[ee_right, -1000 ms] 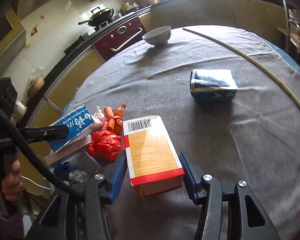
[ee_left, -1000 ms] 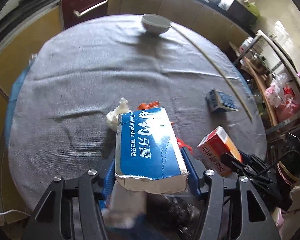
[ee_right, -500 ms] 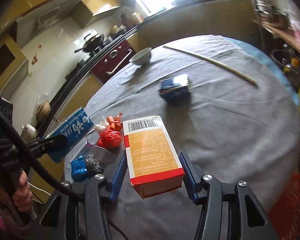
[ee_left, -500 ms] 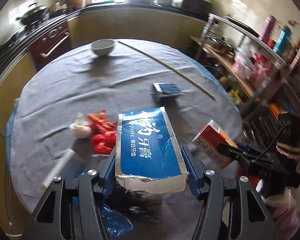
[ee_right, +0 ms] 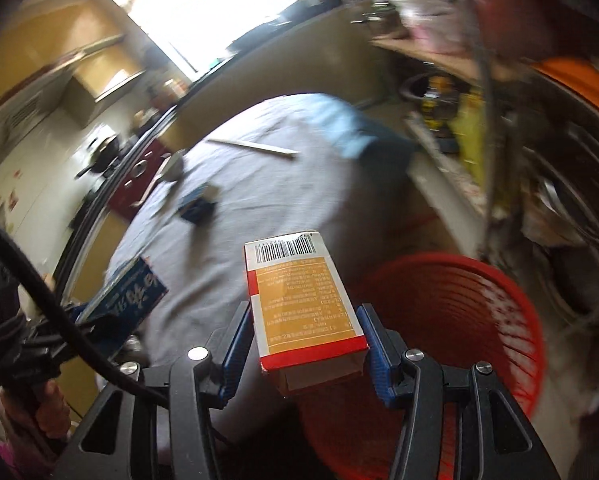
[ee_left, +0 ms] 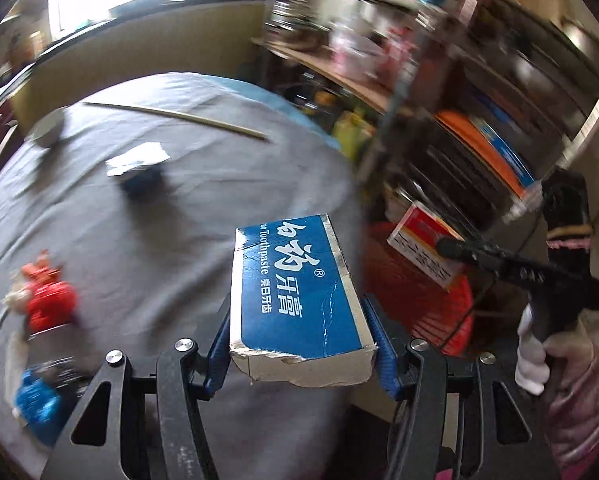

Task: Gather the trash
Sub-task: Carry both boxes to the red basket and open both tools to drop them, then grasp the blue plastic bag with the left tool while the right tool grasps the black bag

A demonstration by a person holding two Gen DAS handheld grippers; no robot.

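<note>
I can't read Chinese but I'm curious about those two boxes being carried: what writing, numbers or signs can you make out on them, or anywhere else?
"Toothpaste", with an ® sign and large white Chinese characters: on the blue toothpaste box held by the left gripper.
Barcode, digits too small to read: on the orange box held by the right gripper.
Orange box's small print: too small and blurred to read.
Elsewhere: blurred, nothing legible.

Blown-out window [ee_right: 215, 12] glare, heavy motion blur, perhaps dim fisheye edges
</note>
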